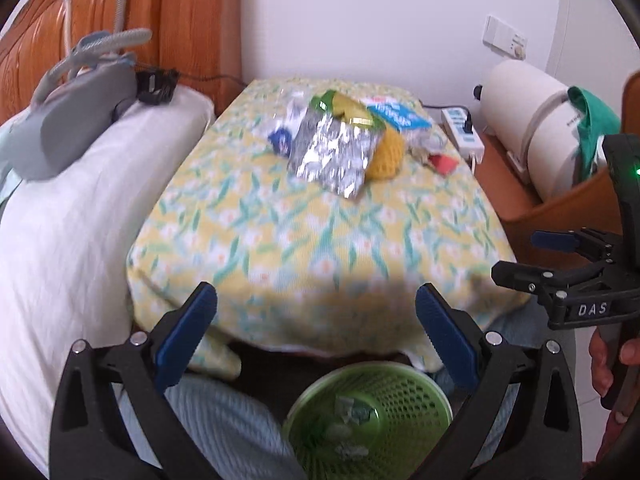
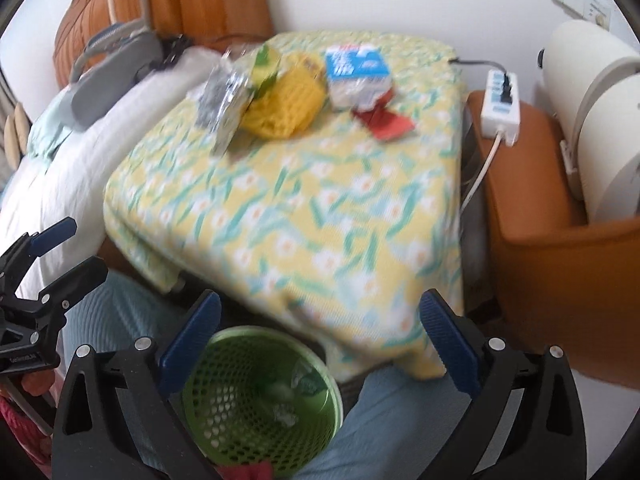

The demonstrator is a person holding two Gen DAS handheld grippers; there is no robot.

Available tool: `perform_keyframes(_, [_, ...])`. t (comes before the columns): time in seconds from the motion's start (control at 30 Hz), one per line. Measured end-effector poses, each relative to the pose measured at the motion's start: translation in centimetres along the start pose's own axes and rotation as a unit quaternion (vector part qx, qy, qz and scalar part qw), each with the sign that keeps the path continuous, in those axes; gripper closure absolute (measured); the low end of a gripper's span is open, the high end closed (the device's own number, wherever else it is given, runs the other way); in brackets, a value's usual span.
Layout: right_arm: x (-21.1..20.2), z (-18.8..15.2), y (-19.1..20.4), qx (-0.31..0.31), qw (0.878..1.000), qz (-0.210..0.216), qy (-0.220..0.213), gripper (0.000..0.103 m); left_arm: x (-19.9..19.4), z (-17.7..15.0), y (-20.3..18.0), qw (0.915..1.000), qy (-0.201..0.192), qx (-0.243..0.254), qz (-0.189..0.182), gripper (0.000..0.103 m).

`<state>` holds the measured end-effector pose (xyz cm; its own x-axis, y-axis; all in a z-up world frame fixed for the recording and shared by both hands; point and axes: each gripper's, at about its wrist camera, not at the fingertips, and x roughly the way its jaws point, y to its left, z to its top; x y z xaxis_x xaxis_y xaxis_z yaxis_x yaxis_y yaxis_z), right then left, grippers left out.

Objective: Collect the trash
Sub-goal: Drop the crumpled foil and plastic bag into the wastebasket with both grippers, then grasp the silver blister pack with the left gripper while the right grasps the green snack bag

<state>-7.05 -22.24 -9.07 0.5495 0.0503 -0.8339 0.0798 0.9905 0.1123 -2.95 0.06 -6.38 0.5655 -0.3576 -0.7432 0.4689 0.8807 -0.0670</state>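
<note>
Trash pile [image 1: 340,140] sits at far end of floral-covered surface [image 1: 304,240], green basket [image 1: 368,420] below its near edge; both grippers' fingers spread, empty: left gripper [image 1: 316,340], right gripper [image 2: 320,344].

The near half of the flowered tabletop [image 1: 320,240] is bare and open to approach from the front. Wrappers [image 1: 332,148] crowd its far end against the wall. A white pillow [image 1: 80,208] borders the left side; a brown tray [image 2: 560,220] with a power strip [image 2: 500,108] borders the right. The green basket [image 2: 260,400] below stands open-topped, between the knees.
</note>
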Motion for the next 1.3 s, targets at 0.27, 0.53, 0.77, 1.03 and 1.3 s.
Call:
perform_keyframes(0.27, [0.9,3.1,-0.7,0.001,1.0,-0.005,-0.013,0.004,4.0,4.9,0.0,0.9967,-0.02,0.058,-0.053,0.008])
perform_keyframes(0.53, [2.7,4.7,-1.2,0.002,1.0,-0.001,-0.006,0.004,9.6,8.3,0.7,0.9884,-0.012,0.126,-0.083,0.008])
perform_keyframes(0.77, [4.0,5.2,-1.2,0.001,1.0,0.01,0.004,0.004,12.5,9.5,1.7,0.9866,-0.007,0.125,-0.105,0.008])
perform_keyframes(1.03, [5.0,5.4,-1.7,0.011,1.0,0.011,0.012,0.004,12.1,9.5,1.3,0.9858,-0.023,0.122,-0.114,0.008])
perform_keyframes(1.3, [5.3,5.0,-2.5,0.028,0.999,0.017,0.018,0.004,12.2,9.6,0.6,0.9855,-0.03,0.132,-0.102,0.008])
